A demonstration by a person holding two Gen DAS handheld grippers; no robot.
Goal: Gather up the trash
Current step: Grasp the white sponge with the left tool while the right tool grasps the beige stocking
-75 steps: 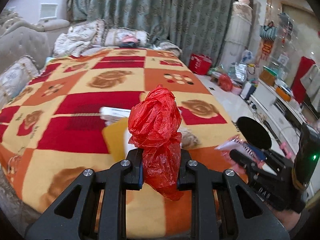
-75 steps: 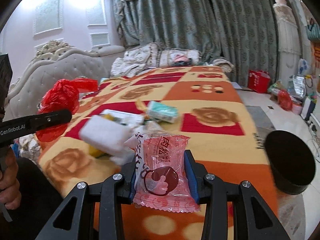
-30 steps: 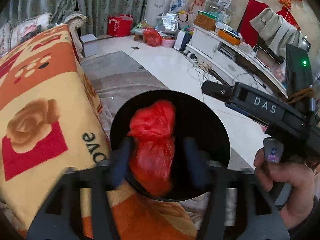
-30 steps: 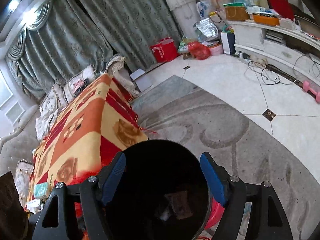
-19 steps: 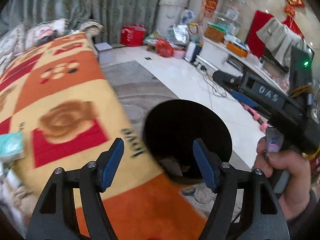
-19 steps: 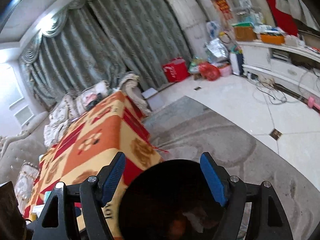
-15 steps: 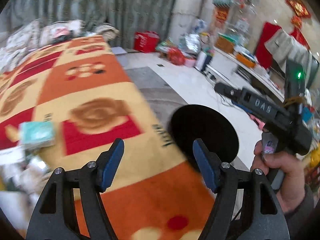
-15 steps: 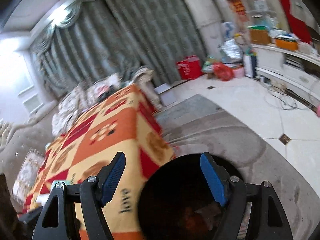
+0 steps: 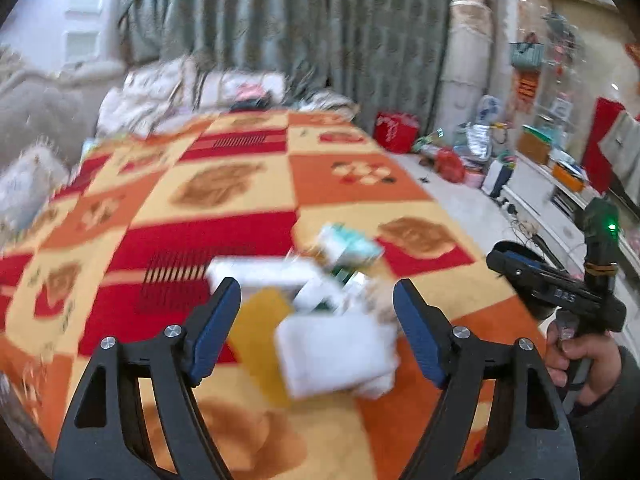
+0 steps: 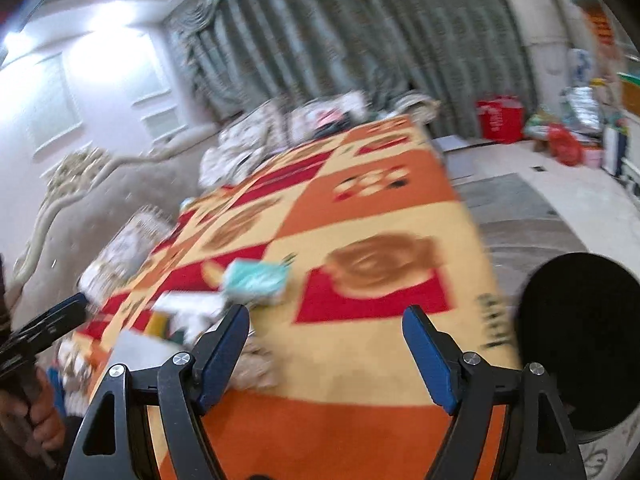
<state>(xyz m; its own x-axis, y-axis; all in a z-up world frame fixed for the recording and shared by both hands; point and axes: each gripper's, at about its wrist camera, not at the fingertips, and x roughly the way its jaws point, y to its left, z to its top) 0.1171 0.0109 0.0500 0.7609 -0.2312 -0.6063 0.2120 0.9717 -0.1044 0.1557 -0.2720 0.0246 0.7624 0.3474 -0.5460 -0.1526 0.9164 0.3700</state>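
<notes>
A heap of trash lies on the orange, red and yellow blanket (image 9: pixel 224 200): a white folded wad (image 9: pixel 336 350), a yellow piece (image 9: pixel 260 320), a white flat box (image 9: pixel 260 276) and a teal packet (image 9: pixel 352 242). My left gripper (image 9: pixel 318 328) is open and empty, just in front of the white wad. My right gripper (image 10: pixel 326 350) is open and empty above the blanket (image 10: pixel 360 192); the teal packet (image 10: pixel 256 280) lies ahead to its left. The black trash bin (image 10: pixel 576 336) stands on the floor at its right. Both views are blurred.
The right gripper's body and the hand holding it (image 9: pixel 560 292) show at the right of the left wrist view. Cushions and bedding (image 9: pixel 192 88) lie at the far end by grey curtains. A red bag (image 10: pixel 500 118) and clutter stand on the floor at the far right.
Both grippers dropped their loads, the red bag and the pink wrapper, into the black bin and opened. Both have swung back from the bin to the blanket and the trash heap.
</notes>
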